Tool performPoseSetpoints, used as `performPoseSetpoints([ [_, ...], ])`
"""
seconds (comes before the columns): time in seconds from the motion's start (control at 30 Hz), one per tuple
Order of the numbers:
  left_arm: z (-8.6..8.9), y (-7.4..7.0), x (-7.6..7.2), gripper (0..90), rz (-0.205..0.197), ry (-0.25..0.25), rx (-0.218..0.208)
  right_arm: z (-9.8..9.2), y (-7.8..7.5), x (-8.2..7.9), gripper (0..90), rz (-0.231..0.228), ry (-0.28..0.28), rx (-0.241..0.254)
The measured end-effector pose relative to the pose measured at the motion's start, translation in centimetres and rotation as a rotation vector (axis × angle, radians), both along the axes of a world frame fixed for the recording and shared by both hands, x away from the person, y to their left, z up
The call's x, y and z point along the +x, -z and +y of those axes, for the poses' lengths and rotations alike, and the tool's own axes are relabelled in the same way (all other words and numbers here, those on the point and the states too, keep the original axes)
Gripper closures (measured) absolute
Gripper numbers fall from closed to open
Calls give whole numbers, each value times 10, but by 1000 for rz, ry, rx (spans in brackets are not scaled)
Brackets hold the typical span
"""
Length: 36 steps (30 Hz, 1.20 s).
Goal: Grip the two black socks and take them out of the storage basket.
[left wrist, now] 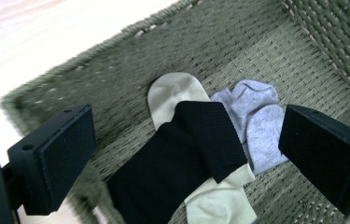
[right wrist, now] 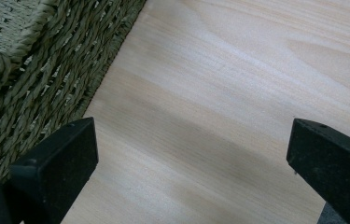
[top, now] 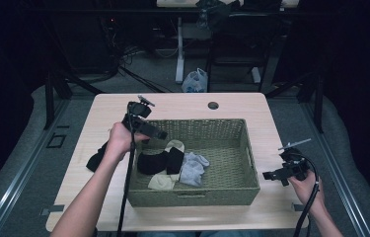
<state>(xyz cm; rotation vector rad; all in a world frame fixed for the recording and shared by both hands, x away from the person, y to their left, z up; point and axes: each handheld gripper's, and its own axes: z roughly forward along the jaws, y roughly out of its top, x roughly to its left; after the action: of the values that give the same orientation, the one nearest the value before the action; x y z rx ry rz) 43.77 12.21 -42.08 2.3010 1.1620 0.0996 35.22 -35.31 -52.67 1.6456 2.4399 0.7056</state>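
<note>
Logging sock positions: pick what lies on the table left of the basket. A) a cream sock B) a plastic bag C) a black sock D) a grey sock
C: a black sock lies on the table just outside the woven basket, by the left hand.

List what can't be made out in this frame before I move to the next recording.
- Dark item on the table left of the basket, high view: the left hand and forearm cover part of it, so what it is stays unclear.
- Cream sock, left gripper view: the black sock overlaps its middle.
- Grey socks: right jaw hides their edge; count uncertain.
- Right gripper, high view: too small to judge its opening there.
</note>
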Motion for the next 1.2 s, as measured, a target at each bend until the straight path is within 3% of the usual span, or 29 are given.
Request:
performPoseSetpoints([
  [0.23,-20,18,4,58,33,23,34,0,0,0,13,-6,-1,7],
  [0.4,-31,38,8,86,78,29,78,0,0,0,13,-4,2,-4],
  [0.6,-36,56,12,139,121,31,75,-1,0,0,13,-2,0,2],
  [1.0,-42,82,15,168,163,-18,112,-1,-1,0,14,-2,-1,3],
  [1.2,-46,95,17,225,200,-14,129,-1,-1,0,13,-3,-3,7],
])
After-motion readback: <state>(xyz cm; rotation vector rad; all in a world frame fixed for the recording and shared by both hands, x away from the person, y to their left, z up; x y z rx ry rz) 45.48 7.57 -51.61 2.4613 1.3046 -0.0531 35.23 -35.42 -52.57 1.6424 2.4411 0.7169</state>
